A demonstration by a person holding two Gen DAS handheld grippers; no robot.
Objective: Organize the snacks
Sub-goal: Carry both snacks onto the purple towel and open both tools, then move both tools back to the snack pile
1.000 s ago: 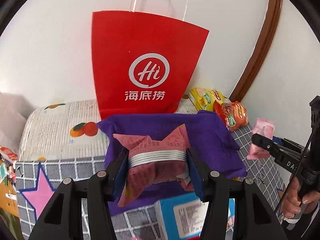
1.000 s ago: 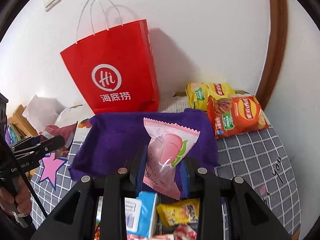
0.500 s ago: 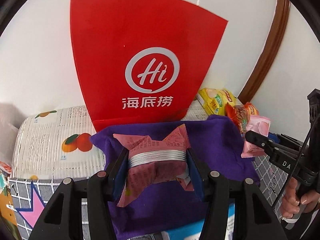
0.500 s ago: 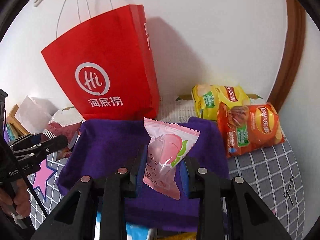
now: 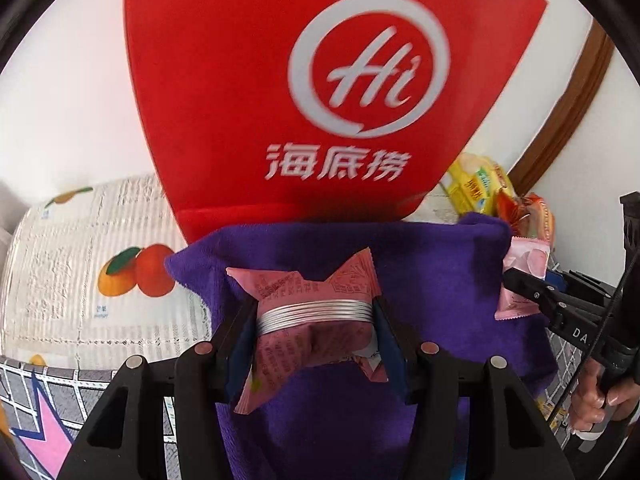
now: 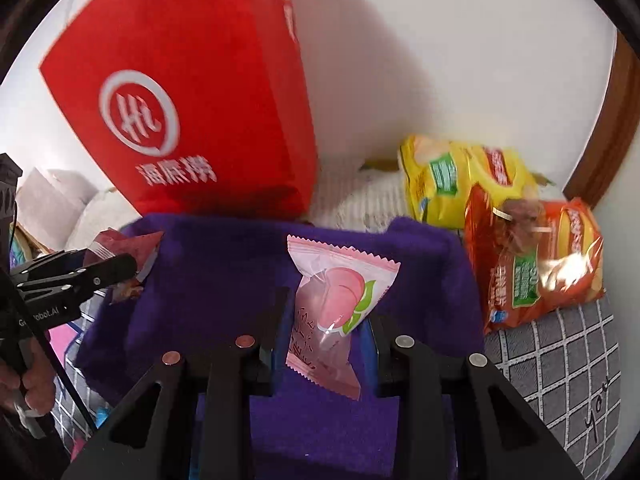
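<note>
The red bag [image 5: 280,92] stood upright against the wall, right behind the purple cloth [image 5: 436,280], and its top ran out of both views, so whatever was inside couldn't be seen. The left gripper [image 5: 316,320] was pinching a dark pink packet [image 5: 312,332] crosswise over the cloth, pads pressed on both ends. The right gripper [image 6: 324,320] was clamped on a peach candy [image 6: 332,300], also above the cloth. Nothing looked to be lying on the cloth itself, though the grippers hid its near part.

Off to the right sat a yellow chip bag [image 6: 452,184] with an orange chip bag [image 6: 536,268] overlapping it, both against the wall on the checked mat [image 6: 560,360]. From the left camera those two were mostly hidden behind the cloth's corner and the candy. A fruit-print cover [image 5: 92,264] filled the left side. The bag's logo was blurred. Open room: the cloth's middle, between both grippers.
</note>
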